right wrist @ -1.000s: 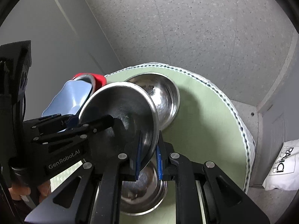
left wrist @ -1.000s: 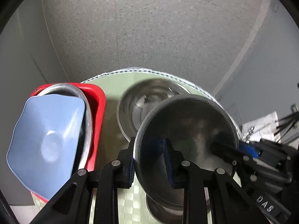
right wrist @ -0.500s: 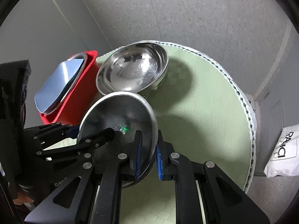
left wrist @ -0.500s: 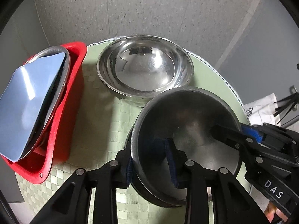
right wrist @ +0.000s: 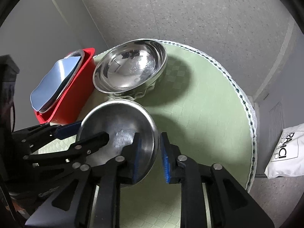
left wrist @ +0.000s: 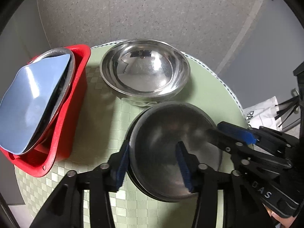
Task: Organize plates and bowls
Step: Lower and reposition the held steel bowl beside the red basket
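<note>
left gripper point(left wrist: 152, 163) fingers spread astride rim of small steel bowl point(left wrist: 171, 144), right gripper point(right wrist: 150, 155) fingers likewise parted, large shiny steel bowl point(left wrist: 145, 67) at 12 o'clock

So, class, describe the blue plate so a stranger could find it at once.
Start at the round green table and look to its left edge, where a red tub stands. The blue plate leans tilted inside it, against a metal dish. It is the only blue, squarish, matte piece; its neighbours are round shiny steel bowls.
</note>
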The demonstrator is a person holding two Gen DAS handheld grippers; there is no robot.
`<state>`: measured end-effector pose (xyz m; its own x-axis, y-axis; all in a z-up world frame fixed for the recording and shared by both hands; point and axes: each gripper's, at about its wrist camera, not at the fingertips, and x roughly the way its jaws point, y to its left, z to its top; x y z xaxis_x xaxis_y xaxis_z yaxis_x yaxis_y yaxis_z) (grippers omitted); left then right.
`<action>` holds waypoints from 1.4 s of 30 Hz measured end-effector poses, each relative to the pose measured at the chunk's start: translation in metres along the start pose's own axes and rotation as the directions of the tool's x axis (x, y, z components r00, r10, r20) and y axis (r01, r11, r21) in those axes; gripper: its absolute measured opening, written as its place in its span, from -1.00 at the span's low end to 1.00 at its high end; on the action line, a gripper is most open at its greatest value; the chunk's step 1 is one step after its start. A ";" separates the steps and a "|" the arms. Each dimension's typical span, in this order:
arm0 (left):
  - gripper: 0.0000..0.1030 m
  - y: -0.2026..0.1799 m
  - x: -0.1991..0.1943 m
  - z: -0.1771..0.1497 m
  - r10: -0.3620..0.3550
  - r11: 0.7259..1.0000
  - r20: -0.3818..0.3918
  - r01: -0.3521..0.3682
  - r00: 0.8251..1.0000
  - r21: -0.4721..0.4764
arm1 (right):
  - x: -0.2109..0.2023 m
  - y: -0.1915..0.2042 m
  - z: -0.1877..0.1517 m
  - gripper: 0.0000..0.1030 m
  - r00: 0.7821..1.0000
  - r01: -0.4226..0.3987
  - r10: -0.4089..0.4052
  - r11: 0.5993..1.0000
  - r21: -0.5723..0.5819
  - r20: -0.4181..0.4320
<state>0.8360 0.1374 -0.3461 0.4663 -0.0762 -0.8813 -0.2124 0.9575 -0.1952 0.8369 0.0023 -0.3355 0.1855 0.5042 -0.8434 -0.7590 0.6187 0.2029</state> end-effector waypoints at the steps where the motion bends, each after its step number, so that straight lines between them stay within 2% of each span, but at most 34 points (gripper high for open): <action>1: -0.09 -0.001 -0.002 0.000 0.003 1.000 0.003 -0.003 1.000 0.005 | 0.000 -0.001 0.000 -0.46 1.000 -0.002 0.002 1.000 0.003 0.000; 2: -0.05 -0.001 -0.004 -0.001 0.004 1.000 0.003 -0.004 1.000 0.007 | -0.001 -0.001 0.000 -0.44 1.000 -0.001 0.001 1.000 0.007 0.002; 5: 0.26 0.000 -0.014 -0.003 0.034 0.999 0.030 -0.034 0.999 0.004 | -0.004 -0.003 -0.001 -0.33 1.000 0.003 -0.003 1.000 0.017 0.009; 6: 0.40 0.002 -0.018 -0.003 0.043 0.999 0.045 -0.043 0.998 0.000 | -0.006 -0.004 -0.001 -0.25 1.000 0.002 -0.002 1.000 0.023 0.013; 8: 0.55 0.008 -0.020 -0.003 0.040 0.999 0.049 -0.040 0.998 -0.013 | -0.009 -0.007 -0.001 -0.10 1.000 0.008 -0.009 0.999 0.036 0.022; 10: 0.55 0.013 -0.018 -0.003 0.034 0.999 0.037 -0.032 0.999 -0.033 | -0.011 -0.008 -0.001 0.10 0.999 0.017 -0.018 0.999 0.040 0.027; 13: 0.55 0.019 -0.012 -0.005 0.004 0.998 0.012 -0.003 1.000 -0.065 | -0.012 -0.009 -0.002 0.19 0.999 0.026 -0.027 0.999 0.044 0.026; 19: 0.55 0.019 0.004 -0.008 0.022 0.998 -0.035 -0.024 0.999 -0.057 | 0.004 -0.013 -0.005 0.23 1.000 -0.012 0.014 0.997 0.074 -0.020; 22: 0.44 0.021 0.016 -0.010 0.017 0.998 -0.065 -0.021 0.998 -0.057 | 0.016 -0.015 -0.009 0.23 0.996 -0.065 0.070 0.993 0.098 -0.056; 23: 0.24 0.020 0.018 -0.011 0.014 0.998 -0.072 -0.018 0.997 -0.055 | 0.020 -0.014 -0.011 0.21 0.993 -0.084 0.091 0.991 0.102 -0.071; 24: -0.07 0.019 0.022 -0.012 0.009 0.998 -0.088 -0.014 0.996 -0.053 | 0.022 -0.012 -0.012 0.11 0.991 -0.097 0.105 0.990 0.103 -0.079; 25: -0.15 0.018 0.025 -0.012 -0.002 0.999 -0.100 -0.004 0.995 -0.051 | 0.025 -0.011 -0.014 -0.08 0.989 -0.109 0.118 0.989 0.103 -0.088; 26: -0.27 0.017 0.027 -0.013 -0.036 0.998 -0.102 0.031 0.994 -0.053 | 0.029 -0.010 -0.015 -0.17 0.986 -0.124 0.135 0.986 0.107 -0.099; 27: -0.28 0.016 0.027 -0.013 -0.040 0.998 -0.100 0.035 0.994 -0.054 | 0.031 -0.009 -0.017 -0.26 0.985 -0.127 0.139 0.986 0.111 -0.106; 29: -0.30 0.017 0.030 -0.011 -0.032 0.999 -0.098 0.027 0.995 -0.047 | 0.032 -0.007 -0.019 -0.31 0.986 -0.120 0.131 0.987 0.106 -0.103; 30: -0.33 0.018 0.030 -0.011 -0.032 0.998 -0.094 0.027 0.995 -0.053 | 0.032 -0.008 -0.020 -0.42 0.986 -0.117 0.129 0.987 0.108 -0.104; 34: -0.40 0.017 0.022 -0.009 -0.033 0.998 -0.074 0.029 0.997 -0.056 | 0.026 -0.012 -0.021 -0.57 0.986 -0.125 0.136 0.986 0.113 -0.096; 42: -0.40 0.011 -0.012 0.005 -0.048 0.997 0.010 0.049 0.999 -0.057 | -0.011 -0.010 -0.005 -0.59 0.991 -0.133 0.135 0.988 0.081 -0.018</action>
<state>0.8324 0.1499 -0.3360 0.4844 -0.1195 -0.8666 -0.2384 0.9351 -0.2622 0.8394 -0.0120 -0.3305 0.0702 0.5718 -0.8174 -0.7236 0.5932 0.3529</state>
